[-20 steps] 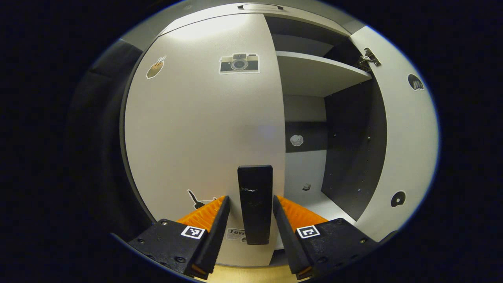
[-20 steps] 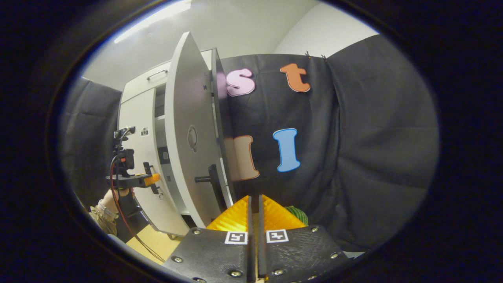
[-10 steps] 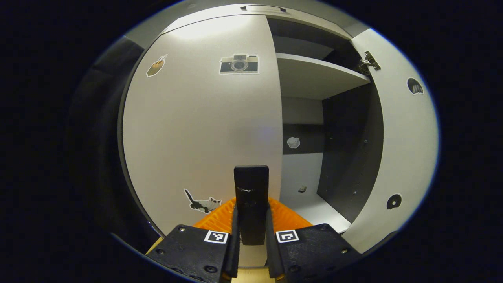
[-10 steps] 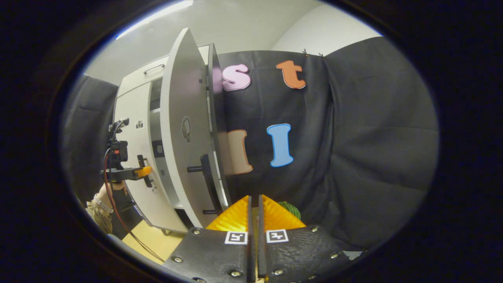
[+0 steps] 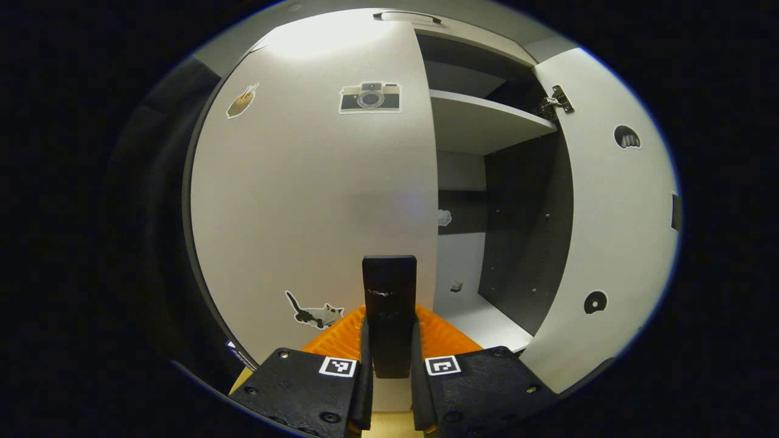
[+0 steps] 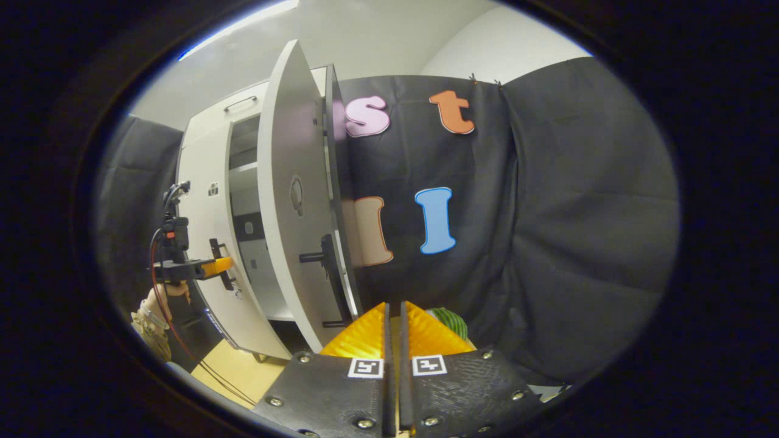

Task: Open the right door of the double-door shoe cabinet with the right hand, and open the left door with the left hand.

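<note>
The white left door of the shoe cabinet carries several stickers and a black upright handle. My left gripper is shut on that handle, one finger on each side. The right door stands wide open, with a white shelf and a dark inner wall showing behind it. In the right gripper view the right door is seen nearly edge-on with its handle sticking out. My right gripper is shut on nothing, a short way back from that door. Farther off, the left gripper sits at the left door's handle.
A hand with a trailing cable holds the left gripper. Black booth cloth hangs right of the cabinet. A green striped object lies low behind my right fingers. Yellowish floor runs in front of the cabinet.
My left gripper's fingers have shut on the left door's handle. The open right door has shifted slightly left in the left gripper view. The right gripper stayed shut and moved little.
</note>
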The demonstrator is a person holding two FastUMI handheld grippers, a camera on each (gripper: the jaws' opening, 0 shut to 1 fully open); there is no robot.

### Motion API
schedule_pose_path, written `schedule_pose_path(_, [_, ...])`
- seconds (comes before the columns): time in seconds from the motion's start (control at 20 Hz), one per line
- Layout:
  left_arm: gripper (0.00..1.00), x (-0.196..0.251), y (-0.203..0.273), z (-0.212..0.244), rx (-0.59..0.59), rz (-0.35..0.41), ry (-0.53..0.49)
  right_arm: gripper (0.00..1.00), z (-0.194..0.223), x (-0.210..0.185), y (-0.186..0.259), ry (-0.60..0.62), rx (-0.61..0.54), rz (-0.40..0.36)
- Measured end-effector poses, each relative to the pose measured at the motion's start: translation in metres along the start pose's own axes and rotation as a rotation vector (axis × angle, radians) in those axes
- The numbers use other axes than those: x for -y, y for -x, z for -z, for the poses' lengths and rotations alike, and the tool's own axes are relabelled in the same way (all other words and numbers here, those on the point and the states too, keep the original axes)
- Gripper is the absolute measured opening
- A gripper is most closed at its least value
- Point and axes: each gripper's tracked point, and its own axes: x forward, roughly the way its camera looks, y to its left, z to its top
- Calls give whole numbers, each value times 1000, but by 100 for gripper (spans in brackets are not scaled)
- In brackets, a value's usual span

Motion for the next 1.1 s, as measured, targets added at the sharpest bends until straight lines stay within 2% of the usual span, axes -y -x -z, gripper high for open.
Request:
schedule_pose_path(0.6, [27,-10,50,5,1,99,6,8,14,-27,3,15,-29,4])
schedule_pose_path(1.1, [27,-14,63,8,4,152,-1,7,23,-47,-9,23,-46,-6])
